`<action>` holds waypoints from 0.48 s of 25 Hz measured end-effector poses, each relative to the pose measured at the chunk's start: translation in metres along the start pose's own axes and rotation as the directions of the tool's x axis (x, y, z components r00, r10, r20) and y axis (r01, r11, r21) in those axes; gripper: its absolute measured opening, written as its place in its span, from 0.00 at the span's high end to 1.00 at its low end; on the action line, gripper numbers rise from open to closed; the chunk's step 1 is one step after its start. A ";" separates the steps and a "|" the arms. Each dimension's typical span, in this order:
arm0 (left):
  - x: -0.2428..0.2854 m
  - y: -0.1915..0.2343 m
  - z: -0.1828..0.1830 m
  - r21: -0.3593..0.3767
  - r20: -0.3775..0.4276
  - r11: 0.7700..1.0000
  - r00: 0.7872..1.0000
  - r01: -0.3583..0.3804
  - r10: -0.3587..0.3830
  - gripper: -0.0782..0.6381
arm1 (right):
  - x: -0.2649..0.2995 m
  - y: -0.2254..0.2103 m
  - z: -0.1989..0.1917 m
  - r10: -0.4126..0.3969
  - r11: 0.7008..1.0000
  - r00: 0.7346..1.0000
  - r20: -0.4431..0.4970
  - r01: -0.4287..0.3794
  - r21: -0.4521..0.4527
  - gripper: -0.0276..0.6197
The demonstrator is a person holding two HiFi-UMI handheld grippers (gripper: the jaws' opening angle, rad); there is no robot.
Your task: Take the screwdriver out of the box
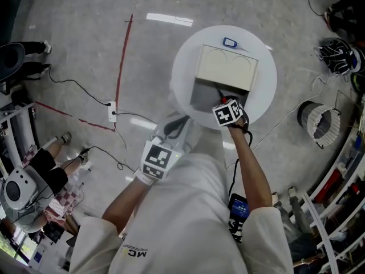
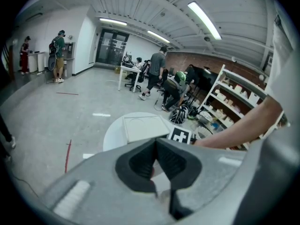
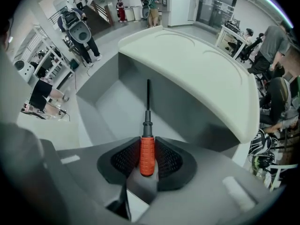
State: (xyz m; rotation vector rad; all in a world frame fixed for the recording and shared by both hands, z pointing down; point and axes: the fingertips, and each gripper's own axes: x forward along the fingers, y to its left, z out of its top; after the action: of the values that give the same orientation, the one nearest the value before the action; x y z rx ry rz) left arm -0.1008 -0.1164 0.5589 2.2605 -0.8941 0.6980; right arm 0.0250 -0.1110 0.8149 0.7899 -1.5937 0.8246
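Observation:
The screwdriver [image 3: 146,153] has an orange ribbed handle and a black shaft, and lies on the grey floor of the open box [image 3: 112,107]. My right gripper [image 3: 147,150] points straight down into the box, and its black pads [image 3: 169,159] sit against both sides of the handle. In the head view the right gripper [image 1: 222,100] reaches into the box [image 1: 227,67], whose beige lid stands raised behind. My left gripper [image 1: 175,125] hangs short of the round white table [image 1: 185,67], its jaws [image 2: 156,142] shut on nothing.
A small blue object [image 1: 230,41] lies on the table behind the box. Cables [image 1: 85,87] and a red floor line [image 1: 121,61] run to the left. Shelving [image 1: 336,210] stands at the right. People work at desks [image 2: 154,74] far off.

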 end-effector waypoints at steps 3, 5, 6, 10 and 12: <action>0.000 0.002 0.004 0.003 0.001 1.000 1.000 0.000 0.000 0.89 | 0.000 0.000 0.002 0.000 1.000 1.000 -0.017 0.000 -0.010 0.81; -0.001 0.002 0.006 0.003 0.005 1.000 1.000 -0.004 0.004 0.89 | -0.001 0.000 0.001 -0.005 1.000 1.000 -0.026 0.004 -0.013 0.81; -0.001 0.001 0.006 0.003 0.006 1.000 1.000 -0.006 0.006 0.89 | -0.001 0.000 0.000 -0.007 1.000 1.000 -0.027 0.007 -0.013 0.82; -0.003 -0.001 0.008 0.012 0.013 1.000 1.000 -0.007 0.007 0.89 | -0.005 0.002 -0.001 -0.014 1.000 1.000 -0.013 0.014 -0.002 0.82; -0.004 -0.003 0.008 0.016 0.018 1.000 1.000 -0.010 0.009 0.89 | -0.011 0.003 -0.001 -0.019 1.000 1.000 0.003 0.019 -0.005 0.82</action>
State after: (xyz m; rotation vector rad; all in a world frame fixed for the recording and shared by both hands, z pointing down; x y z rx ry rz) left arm -0.0997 -0.1186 0.5494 2.2810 -0.9112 0.6926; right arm 0.0243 -0.1080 0.8041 0.8018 -1.5884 0.8052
